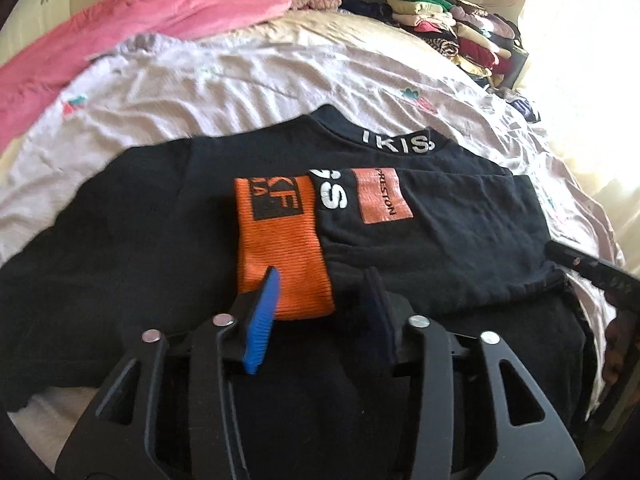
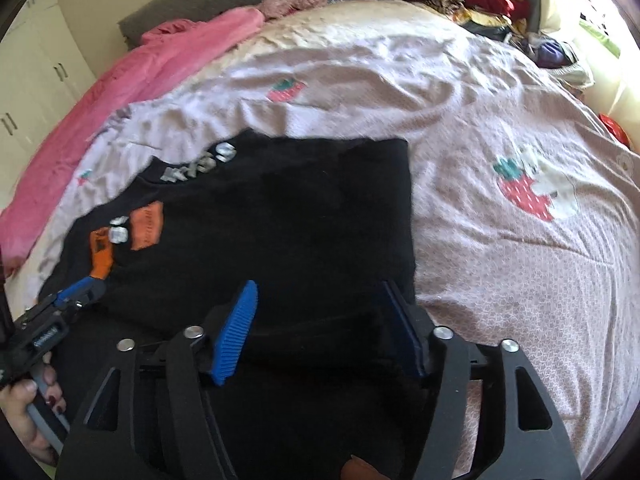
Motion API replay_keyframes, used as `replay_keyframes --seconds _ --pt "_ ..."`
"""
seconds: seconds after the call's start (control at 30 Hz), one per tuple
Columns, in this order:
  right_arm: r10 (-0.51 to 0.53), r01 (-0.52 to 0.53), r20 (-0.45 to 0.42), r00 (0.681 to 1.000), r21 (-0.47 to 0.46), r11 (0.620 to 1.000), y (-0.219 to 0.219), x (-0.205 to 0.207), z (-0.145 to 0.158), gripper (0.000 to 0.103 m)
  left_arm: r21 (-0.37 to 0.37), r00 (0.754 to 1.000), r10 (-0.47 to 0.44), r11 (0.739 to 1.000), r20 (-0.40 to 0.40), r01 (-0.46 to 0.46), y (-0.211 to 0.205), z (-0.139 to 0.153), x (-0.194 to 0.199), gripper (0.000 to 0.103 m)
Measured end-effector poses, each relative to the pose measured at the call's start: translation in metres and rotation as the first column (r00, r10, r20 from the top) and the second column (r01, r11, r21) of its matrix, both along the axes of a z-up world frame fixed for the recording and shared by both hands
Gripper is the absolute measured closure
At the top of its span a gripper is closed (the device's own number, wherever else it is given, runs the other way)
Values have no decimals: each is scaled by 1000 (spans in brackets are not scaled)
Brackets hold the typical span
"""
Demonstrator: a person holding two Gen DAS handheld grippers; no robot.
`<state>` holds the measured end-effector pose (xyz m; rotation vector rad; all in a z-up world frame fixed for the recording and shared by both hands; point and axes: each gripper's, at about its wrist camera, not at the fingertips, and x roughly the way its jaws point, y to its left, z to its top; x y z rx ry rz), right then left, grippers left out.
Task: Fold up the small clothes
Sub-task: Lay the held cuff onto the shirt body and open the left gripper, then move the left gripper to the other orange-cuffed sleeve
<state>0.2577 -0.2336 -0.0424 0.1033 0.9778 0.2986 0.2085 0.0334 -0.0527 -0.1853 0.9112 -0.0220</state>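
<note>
Lying collar-away, the black shirt (image 1: 168,216) runs crosswise under both grippers' parted fingers (image 1: 264,308).

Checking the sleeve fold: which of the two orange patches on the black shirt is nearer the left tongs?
The ribbed orange cuff on the black shirt, lying right at the left tongs; the flat orange PRESTON patch sits farther up.

home bedroom: bed (image 2: 500,120) with strawberry-print sheet, folded clothes stack (image 1: 460,28), white wardrobe doors (image 2: 36,80).
</note>
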Motion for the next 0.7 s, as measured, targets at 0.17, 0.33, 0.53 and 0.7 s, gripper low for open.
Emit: replay_keyframes --seconds 0.17,0.33,0.53,0.7 --pt "8 -8 16 1000 34 999 2 -5 11 28 2 1000 1 1000 21 -1 3 10 -12 58" --pt "-5 3 32 999 63 998 0 -10 19 18 -10 999 0 1000 35 0 5 20 -21 47" --pt "-9 3 105 994 62 998 5 -25 39 15 -4 998 -2 1000 65 2 7 33 -37 34" --pt "9 -19 141 990 69 997 13 -40 50 14 -5 995 28 1000 97 -28 16 44 -54 16"
